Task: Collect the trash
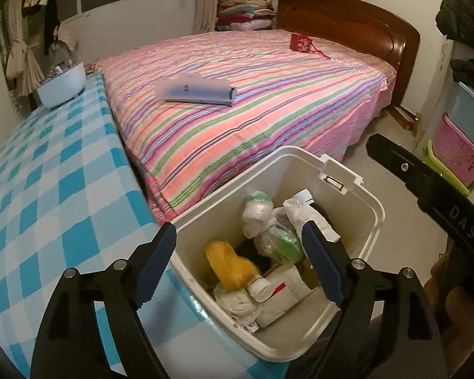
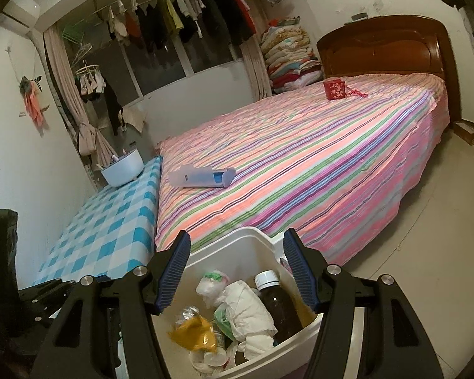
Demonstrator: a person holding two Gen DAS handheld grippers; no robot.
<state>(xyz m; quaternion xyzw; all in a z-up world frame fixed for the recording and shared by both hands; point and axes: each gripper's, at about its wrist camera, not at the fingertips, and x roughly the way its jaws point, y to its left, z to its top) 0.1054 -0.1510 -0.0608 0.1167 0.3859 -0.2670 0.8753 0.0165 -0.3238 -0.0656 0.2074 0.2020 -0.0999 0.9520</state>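
A white plastic bin [image 1: 350, 195] stands on the floor between the striped bed and the checked table. It holds a yellow bag [image 1: 230, 265], a crumpled white paper [image 1: 303, 214], a greenish plastic bag [image 1: 281, 240] and a brown bottle with a white cap [image 2: 278, 300]. My left gripper [image 1: 238, 230] hangs over the bin, open wide, with nothing between its blue pads. My right gripper [image 2: 237, 237] is above the bin's near side, jaws apart and empty. On the bed lie a pale blue case [image 1: 199, 90] and a red pouch [image 1: 301, 42].
A blue checked cloth covers the table [image 1: 47, 173] on the left, with a light blue bowl [image 1: 61, 85] at its far end. Pink and green baskets [image 1: 458, 154] stand at the right wall. A wooden headboard [image 1: 347, 22] is behind the bed. Bare floor lies to the right of the bed.
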